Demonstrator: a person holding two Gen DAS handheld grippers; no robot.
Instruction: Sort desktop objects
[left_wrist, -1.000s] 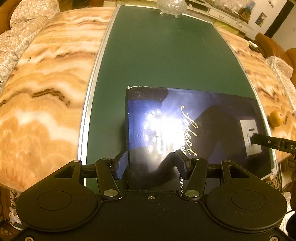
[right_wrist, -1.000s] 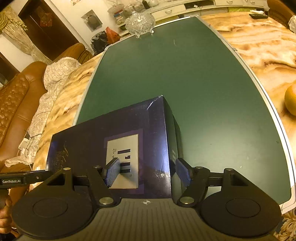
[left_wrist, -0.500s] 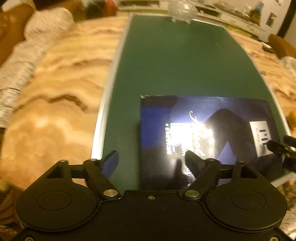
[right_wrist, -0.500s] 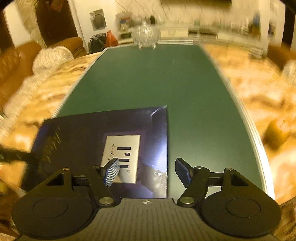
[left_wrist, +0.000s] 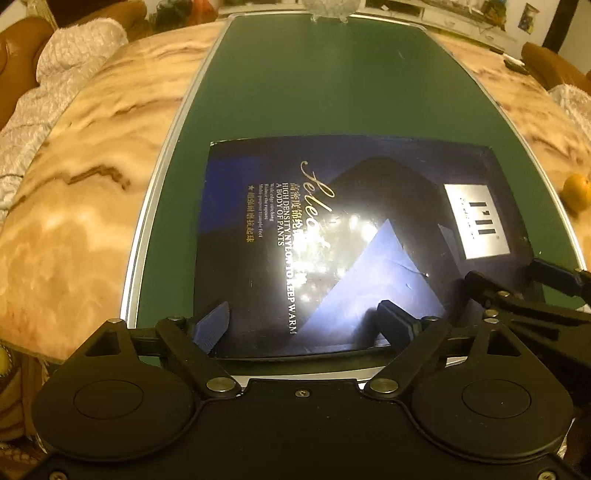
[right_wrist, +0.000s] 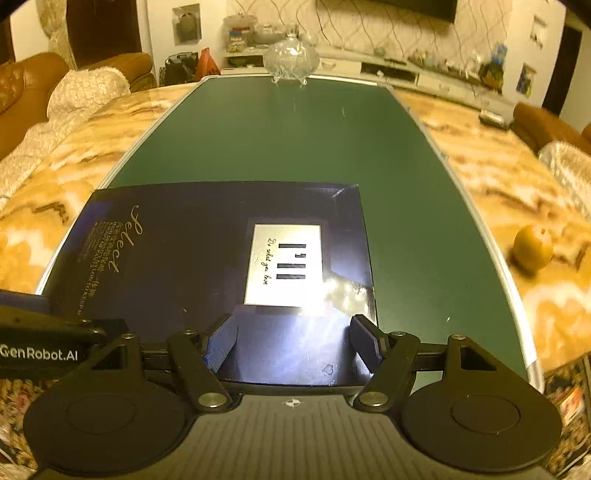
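Observation:
A flat dark blue box (left_wrist: 351, 240) with gold "Select" lettering and a silver label lies on the green mat (left_wrist: 332, 85) near the table's front edge. It also shows in the right wrist view (right_wrist: 221, 258). My left gripper (left_wrist: 303, 325) is open and empty above the box's near left part. My right gripper (right_wrist: 293, 341) is open and empty above the box's near right part, close to the silver label (right_wrist: 286, 264). The right gripper's fingers (left_wrist: 487, 291) show at the right of the left wrist view.
An orange fruit (right_wrist: 532, 249) sits on the marble tabletop (left_wrist: 85, 184) to the right of the mat. A crystal glass bowl (right_wrist: 291, 59) stands at the mat's far end. Sofas and cushions surround the table.
Both grippers have let go of the box and drawn back and up. The box, which was held up at an angle, now lies flat on the mat.

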